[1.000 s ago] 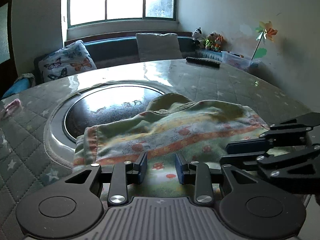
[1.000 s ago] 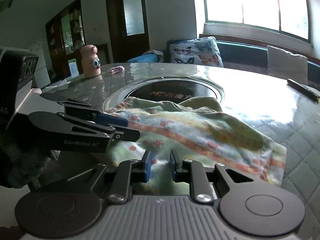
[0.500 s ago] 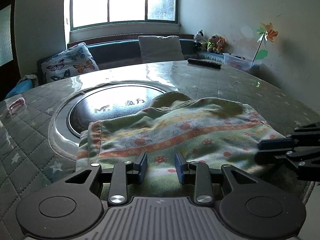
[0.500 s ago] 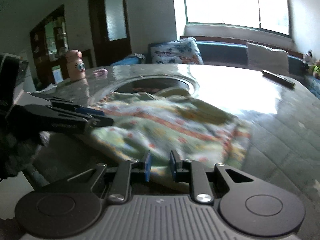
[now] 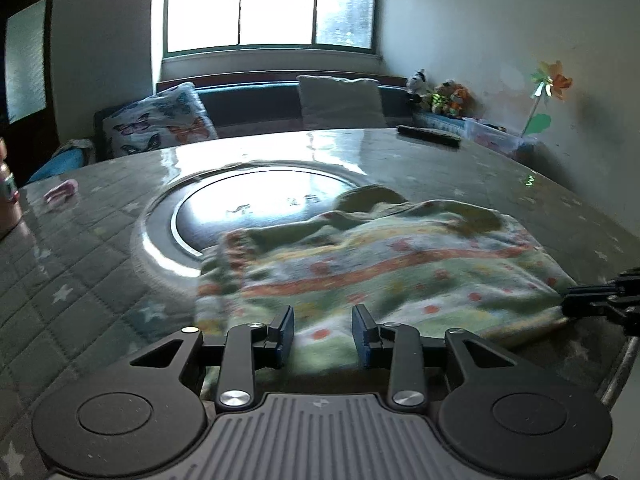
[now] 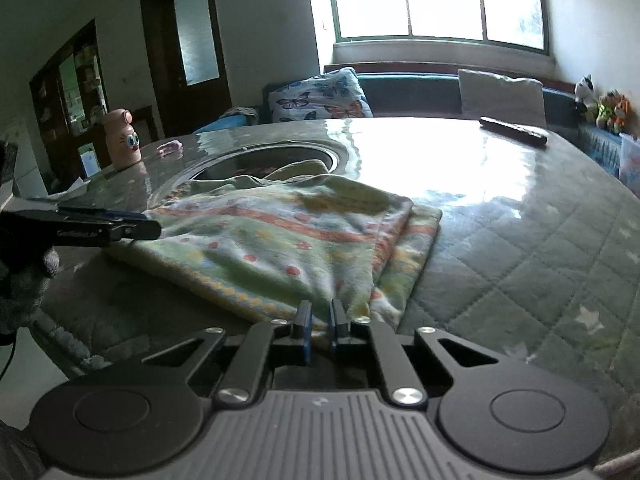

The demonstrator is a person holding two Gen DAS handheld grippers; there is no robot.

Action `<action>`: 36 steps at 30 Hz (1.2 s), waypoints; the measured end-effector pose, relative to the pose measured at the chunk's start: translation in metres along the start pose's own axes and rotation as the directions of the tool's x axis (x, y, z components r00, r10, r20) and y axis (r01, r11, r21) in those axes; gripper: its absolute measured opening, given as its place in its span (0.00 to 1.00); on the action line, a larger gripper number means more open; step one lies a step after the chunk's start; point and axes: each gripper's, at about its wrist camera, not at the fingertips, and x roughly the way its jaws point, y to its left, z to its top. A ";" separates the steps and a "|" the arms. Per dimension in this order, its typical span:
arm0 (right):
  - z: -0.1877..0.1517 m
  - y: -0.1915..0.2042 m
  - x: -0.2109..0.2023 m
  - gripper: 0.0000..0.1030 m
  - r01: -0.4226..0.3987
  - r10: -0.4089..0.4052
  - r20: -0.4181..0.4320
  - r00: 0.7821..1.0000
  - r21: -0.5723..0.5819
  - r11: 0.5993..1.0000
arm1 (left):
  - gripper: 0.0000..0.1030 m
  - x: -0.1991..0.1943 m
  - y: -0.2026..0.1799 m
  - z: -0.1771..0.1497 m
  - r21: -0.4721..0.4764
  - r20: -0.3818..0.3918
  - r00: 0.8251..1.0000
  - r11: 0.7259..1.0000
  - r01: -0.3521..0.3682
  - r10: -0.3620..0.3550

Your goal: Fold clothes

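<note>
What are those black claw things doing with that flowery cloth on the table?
A person is folding clothes with a claw-like gripper in each hand. The flowery green garment lies bunched on the round table, partly over the dark round plate in the middle. The right gripper has its jaws nearly closed at the garment's near corner and looks to be pinching it. The left gripper is open, its jaws apart at the garment's near edge. The fold isn't finished yet.

Soft green garment with orange floral bands, possibly a child's top, lying folded and rumpled, just ahead of the left gripper, near hem reaching between the right gripper fingers
</note>
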 end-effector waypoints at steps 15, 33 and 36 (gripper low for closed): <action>0.008 -0.009 -0.008 0.06 0.013 -0.014 0.008 1.000 0.074 0.997 | 0.35 -0.010 0.008 -0.007 -0.073 -0.007 1.000 0.997 0.018 -0.019; 0.020 -0.006 0.025 0.10 0.008 -0.008 0.020 1.000 0.030 1.000 | 0.34 -0.010 0.027 -0.004 -0.117 -0.013 1.000 0.993 -0.023 0.022; 0.020 -0.009 0.030 0.10 0.009 -0.010 0.008 1.000 0.045 0.999 | 0.35 -0.010 0.025 0.001 -0.108 -0.011 0.999 0.994 -0.031 0.030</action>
